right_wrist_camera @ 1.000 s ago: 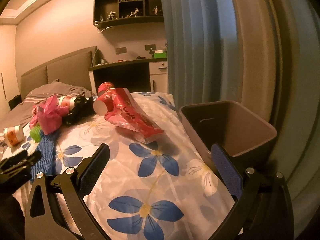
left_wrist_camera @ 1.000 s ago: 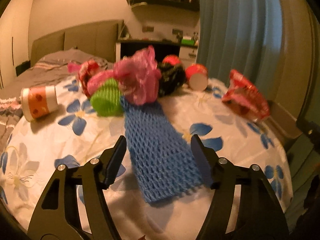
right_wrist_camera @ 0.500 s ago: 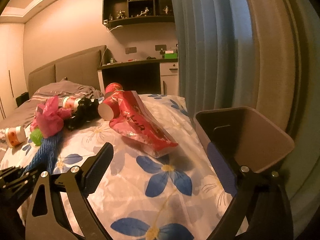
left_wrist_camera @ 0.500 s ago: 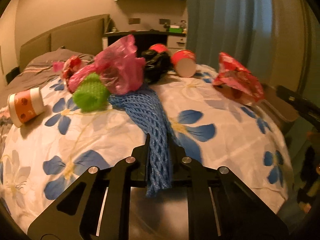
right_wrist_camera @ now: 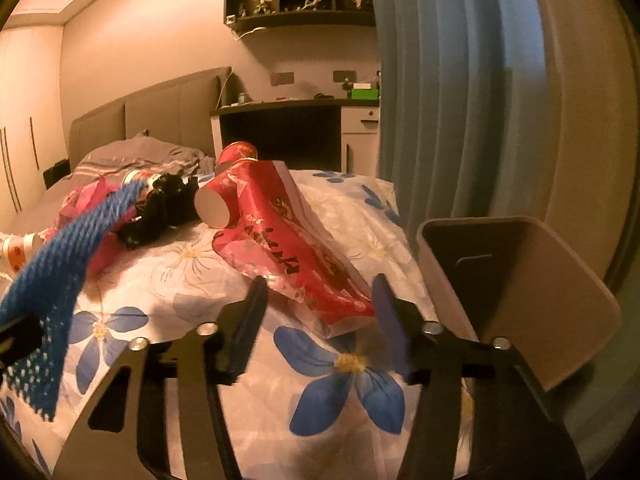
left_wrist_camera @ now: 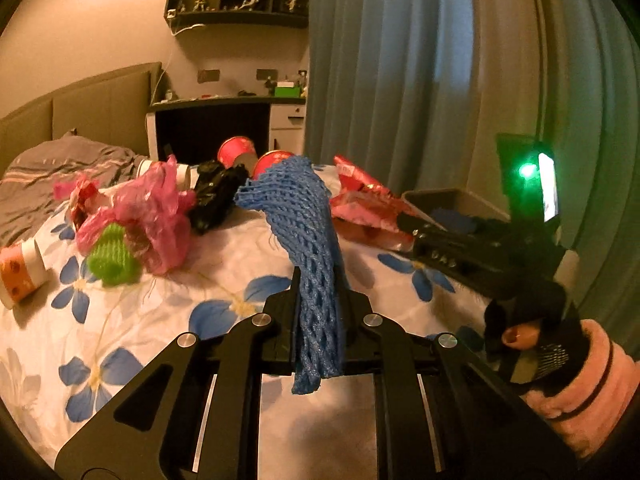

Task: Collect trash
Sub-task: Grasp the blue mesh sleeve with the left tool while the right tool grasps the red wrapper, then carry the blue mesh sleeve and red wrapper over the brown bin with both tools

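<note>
Currently your left tongs (left_wrist_camera: 318,300) are clenched on the blue net (left_wrist_camera: 308,240), lifted clear of the bed (left_wrist_camera: 224,280) for carrying to the bin (right_wrist_camera: 520,280). Your right tongs (right_wrist_camera: 316,316) are released, straddling the red wrapper (right_wrist_camera: 288,248) beside the bin, likely the next pickup.

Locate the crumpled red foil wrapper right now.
The crumpled red foil wrapper lies on the floral bedspread, ahead of the right gripper, between paper cup and bin.

Blue foam net (left_wrist_camera: 310,236) rough mesh; red wrapper (right_wrist_camera: 296,248) glossy foil; bin (right_wrist_camera: 520,280) smooth matt plastic
</note>
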The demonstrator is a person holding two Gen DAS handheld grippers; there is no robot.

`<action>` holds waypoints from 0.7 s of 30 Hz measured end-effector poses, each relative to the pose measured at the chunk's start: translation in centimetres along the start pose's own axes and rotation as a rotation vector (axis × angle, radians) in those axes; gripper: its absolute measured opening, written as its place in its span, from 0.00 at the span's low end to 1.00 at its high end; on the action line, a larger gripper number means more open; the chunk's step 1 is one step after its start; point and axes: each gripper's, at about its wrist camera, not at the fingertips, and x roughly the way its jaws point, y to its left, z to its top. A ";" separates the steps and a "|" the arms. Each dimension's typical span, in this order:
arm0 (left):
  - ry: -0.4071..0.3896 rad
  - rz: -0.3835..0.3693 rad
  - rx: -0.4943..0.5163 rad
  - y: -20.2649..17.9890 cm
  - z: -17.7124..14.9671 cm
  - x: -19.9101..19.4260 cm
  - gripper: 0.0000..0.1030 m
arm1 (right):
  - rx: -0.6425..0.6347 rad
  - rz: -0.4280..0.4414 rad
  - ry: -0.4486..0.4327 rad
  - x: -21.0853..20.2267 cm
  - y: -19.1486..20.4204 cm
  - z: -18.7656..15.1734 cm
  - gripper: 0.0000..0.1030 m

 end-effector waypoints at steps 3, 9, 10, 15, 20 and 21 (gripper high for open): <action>-0.004 0.004 0.002 -0.3 0.6 0.3 0.12 | -0.019 0.006 0.010 0.7 0.0 0.1 0.30; -0.022 0.011 0.011 -0.6 1.8 0.9 0.12 | -0.042 -0.005 0.009 1.1 -0.2 0.2 0.04; -0.025 0.011 0.013 -0.8 2.0 1.0 0.12 | -0.039 -0.006 0.001 0.9 -0.3 0.2 0.03; -0.058 0.010 0.037 -1.7 3.9 1.5 0.12 | -0.003 -0.013 -0.069 -1.7 -1.6 1.0 0.01; -0.096 -0.010 0.068 -3.5 6.1 2.2 0.12 | 0.051 -0.052 -0.156 -5.1 -3.6 2.0 0.01; -0.103 -0.018 0.071 -3.9 6.6 2.4 0.12 | 0.070 -0.064 -0.172 -5.9 -4.3 2.2 0.01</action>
